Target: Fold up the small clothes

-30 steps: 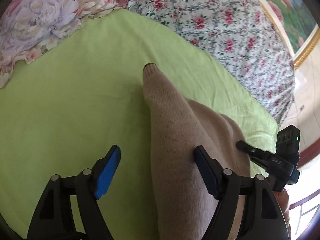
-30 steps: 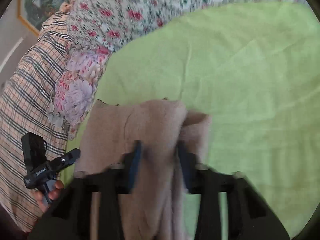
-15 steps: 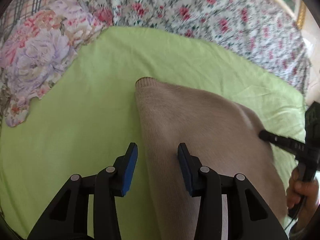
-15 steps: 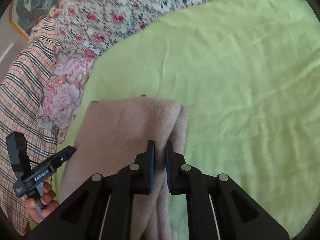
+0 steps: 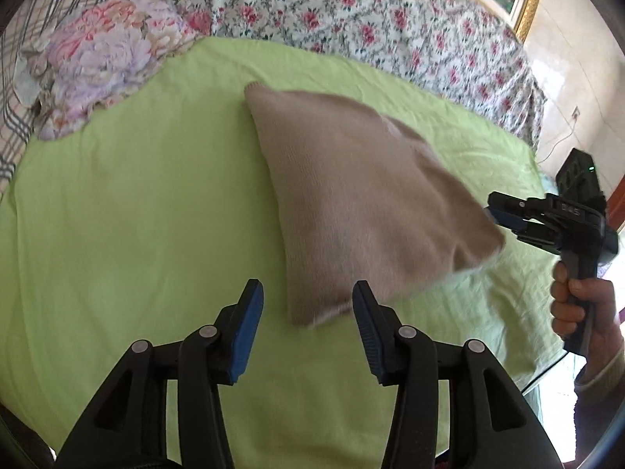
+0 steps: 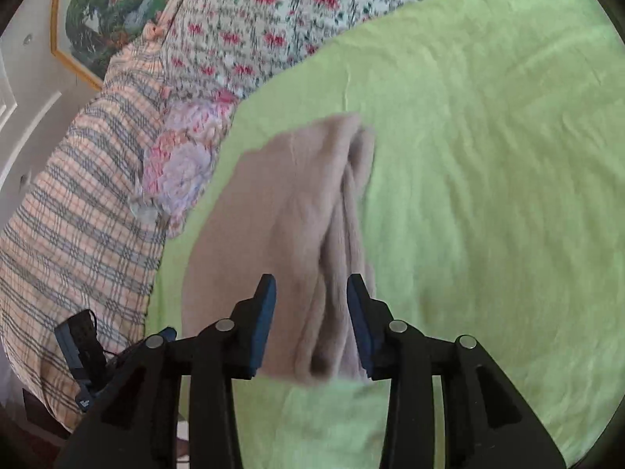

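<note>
Two grippers, both with jaws apart, over one tan knit garment on the green sheet

Nearest, the left gripper (image 5: 306,326) has its blue pads spread wide around the garment's (image 5: 351,195) near corner, gripping nothing; the right gripper (image 6: 310,322) straddles the bunched folded edge, jaws parted, cloth between them but apparently unpinched. One soft, light, floppy knit: it will likely sag, so take it at corners or the layered edge. Farther off lie one floral pillow (image 5: 105,58), one flowered quilt (image 5: 351,19) and one plaid blanket (image 6: 78,215)
</note>
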A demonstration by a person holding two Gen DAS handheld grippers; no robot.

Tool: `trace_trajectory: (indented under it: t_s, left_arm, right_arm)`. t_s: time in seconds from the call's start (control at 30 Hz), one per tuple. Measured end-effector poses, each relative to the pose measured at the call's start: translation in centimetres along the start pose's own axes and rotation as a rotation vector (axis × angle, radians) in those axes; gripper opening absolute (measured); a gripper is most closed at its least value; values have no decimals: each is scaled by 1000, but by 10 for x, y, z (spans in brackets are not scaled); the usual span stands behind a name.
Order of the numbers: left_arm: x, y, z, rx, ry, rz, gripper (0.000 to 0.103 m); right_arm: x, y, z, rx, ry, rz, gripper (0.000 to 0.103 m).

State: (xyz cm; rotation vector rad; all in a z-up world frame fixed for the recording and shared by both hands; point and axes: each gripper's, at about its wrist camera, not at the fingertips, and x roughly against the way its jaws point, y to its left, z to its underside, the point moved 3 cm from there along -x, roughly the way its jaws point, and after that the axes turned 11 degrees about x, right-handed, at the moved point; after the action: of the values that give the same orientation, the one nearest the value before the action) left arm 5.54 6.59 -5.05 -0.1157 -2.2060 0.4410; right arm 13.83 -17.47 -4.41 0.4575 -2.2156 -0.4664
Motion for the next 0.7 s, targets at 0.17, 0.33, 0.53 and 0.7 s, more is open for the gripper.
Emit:
trace_trajectory:
  t_s: [0.17,0.33,0.53,0.7]
  left_arm:
    - [-21,0,3,-12,27,-11,49]
    - [-24,-1,9,-62,33,-21,49]
    - [-35,8,0,-24,24,-52,30]
    - [-34,1,4,-1,6,-106,14]
  right_arm:
    - [-9,9,11,10,13,-10,39]
    - [-14,14,14,25,15,-24,39]
    - [-18,13,16,12,27,-10,8]
    - [18,21,2,44,-77,-23,8]
